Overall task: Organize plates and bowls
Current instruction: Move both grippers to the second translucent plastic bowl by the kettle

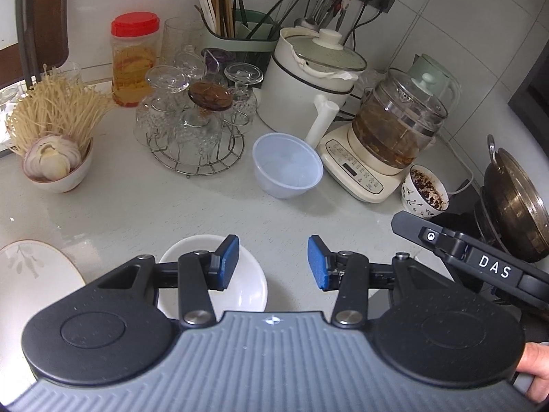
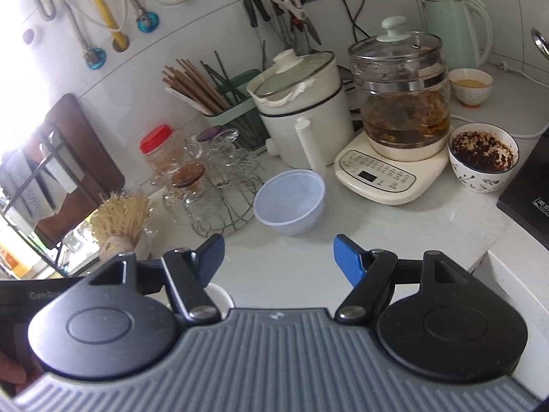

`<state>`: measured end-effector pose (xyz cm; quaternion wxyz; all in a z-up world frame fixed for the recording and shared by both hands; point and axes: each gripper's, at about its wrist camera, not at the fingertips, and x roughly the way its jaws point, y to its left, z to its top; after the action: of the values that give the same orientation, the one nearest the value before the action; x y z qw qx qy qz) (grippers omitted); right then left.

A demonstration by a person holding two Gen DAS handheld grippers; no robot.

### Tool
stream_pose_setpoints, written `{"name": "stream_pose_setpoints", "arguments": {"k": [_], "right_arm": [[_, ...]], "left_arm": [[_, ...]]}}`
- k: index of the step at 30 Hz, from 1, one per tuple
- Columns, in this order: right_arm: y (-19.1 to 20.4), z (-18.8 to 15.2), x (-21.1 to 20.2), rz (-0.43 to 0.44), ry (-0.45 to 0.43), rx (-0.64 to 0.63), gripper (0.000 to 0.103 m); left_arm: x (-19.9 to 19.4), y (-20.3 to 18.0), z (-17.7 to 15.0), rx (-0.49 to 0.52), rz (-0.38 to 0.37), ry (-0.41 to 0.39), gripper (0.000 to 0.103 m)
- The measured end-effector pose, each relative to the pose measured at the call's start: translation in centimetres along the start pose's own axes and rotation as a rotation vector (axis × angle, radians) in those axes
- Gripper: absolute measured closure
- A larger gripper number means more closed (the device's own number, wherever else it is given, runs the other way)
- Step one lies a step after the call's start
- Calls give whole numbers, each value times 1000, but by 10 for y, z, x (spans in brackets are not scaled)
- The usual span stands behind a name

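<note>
My left gripper (image 1: pixel 273 262) hovers open over the counter with nothing between its blue pads. A small white dish (image 1: pixel 247 285) lies just beneath its left finger, and the rim of a leaf-patterned plate (image 1: pixel 31 274) shows at the lower left. A translucent plastic bowl (image 1: pixel 287 164) stands further ahead, in the right wrist view as the plastic bowl (image 2: pixel 291 202). My right gripper (image 2: pixel 278 259) is open and empty, short of that bowl. A patterned bowl (image 2: pixel 483 158) with dark residue sits at the right, seen from the left wrist as the patterned bowl (image 1: pixel 424 190). A bowl of onion slices (image 1: pixel 56 164) stands at the left.
A wire rack of upturned glasses (image 1: pixel 197 120), a red-lidded jar (image 1: pixel 135 58), a white cooker (image 1: pixel 308 82) and a glass brew kettle (image 1: pixel 394 130) crowd the back. Dry noodles (image 1: pixel 55 106) lie left. A dark wok (image 1: pixel 514 206) and induction hob (image 2: pixel 528 199) are at the right. The other gripper's arm (image 1: pixel 480 257) crosses there.
</note>
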<state>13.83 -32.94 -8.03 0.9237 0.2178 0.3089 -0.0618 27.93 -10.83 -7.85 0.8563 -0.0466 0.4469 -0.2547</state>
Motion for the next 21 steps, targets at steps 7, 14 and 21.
{"name": "stream_pose_setpoints", "arguments": {"k": [7,14,21], "right_arm": [[-17,6,17,-6,35,26,30],[-37,21,46,3,83,62,30],[-60,39,78,8,98,106,30]], "left_arm": [[27,-1,8,-39,-9,12,53],[57,-6,25,-73,-19,12,53],[91,0,48,-124,-1,6,53]]}}
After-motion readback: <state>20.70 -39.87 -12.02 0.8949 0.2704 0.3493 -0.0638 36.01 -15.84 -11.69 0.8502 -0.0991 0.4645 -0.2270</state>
